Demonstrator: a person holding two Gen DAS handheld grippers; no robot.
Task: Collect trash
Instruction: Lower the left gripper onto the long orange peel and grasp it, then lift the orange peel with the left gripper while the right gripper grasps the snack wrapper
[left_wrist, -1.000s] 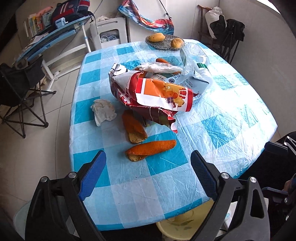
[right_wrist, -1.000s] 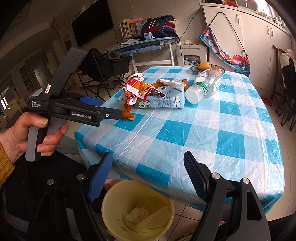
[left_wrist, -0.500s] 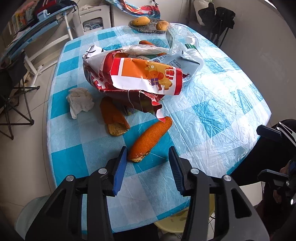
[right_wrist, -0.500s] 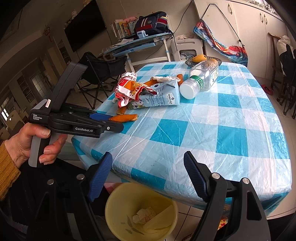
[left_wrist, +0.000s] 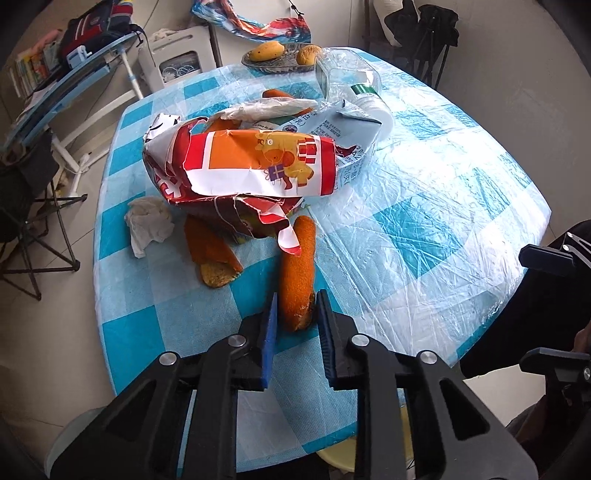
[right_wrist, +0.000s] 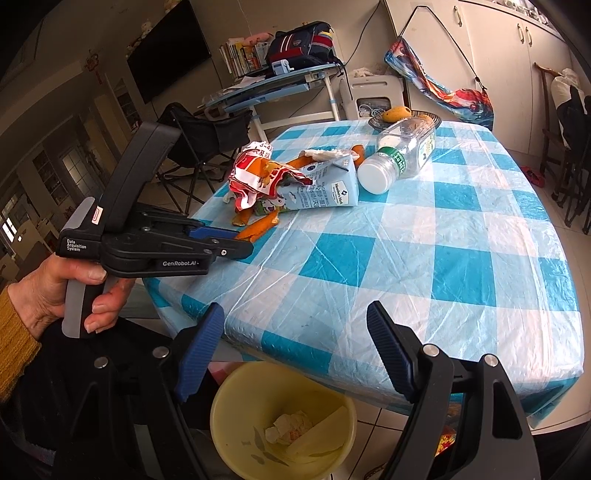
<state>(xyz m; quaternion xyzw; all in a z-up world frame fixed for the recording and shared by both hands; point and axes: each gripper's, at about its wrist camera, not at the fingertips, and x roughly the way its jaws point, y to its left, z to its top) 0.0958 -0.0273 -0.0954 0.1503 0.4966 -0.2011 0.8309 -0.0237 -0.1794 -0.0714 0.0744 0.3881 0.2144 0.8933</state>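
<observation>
A long orange peel (left_wrist: 297, 266) lies on the blue checked table (left_wrist: 424, 221), just under a torn red and orange snack wrapper (left_wrist: 251, 166). My left gripper (left_wrist: 296, 314) has its jaws closing on the peel's near end, and both blue pads touch its sides. The right wrist view shows the same grip from the side, the left gripper (right_wrist: 240, 240) at the table's near left edge. A second peel (left_wrist: 210, 251) and a crumpled tissue (left_wrist: 149, 221) lie to the left. My right gripper (right_wrist: 295, 308) hangs open and empty above a yellow bin (right_wrist: 229, 398).
A milk carton (left_wrist: 343, 125) and a toppled plastic bottle (left_wrist: 347, 74) lie behind the wrapper. A fruit basket (left_wrist: 280, 55) sits at the far edge. The bin stands on the floor by the table's near edge and holds scraps. Folding chairs and a desk stand to the left.
The left gripper moved forward and down to the near peel while its jaws narrowed from wide open until they touch it. The right gripper stayed in place, open.
</observation>
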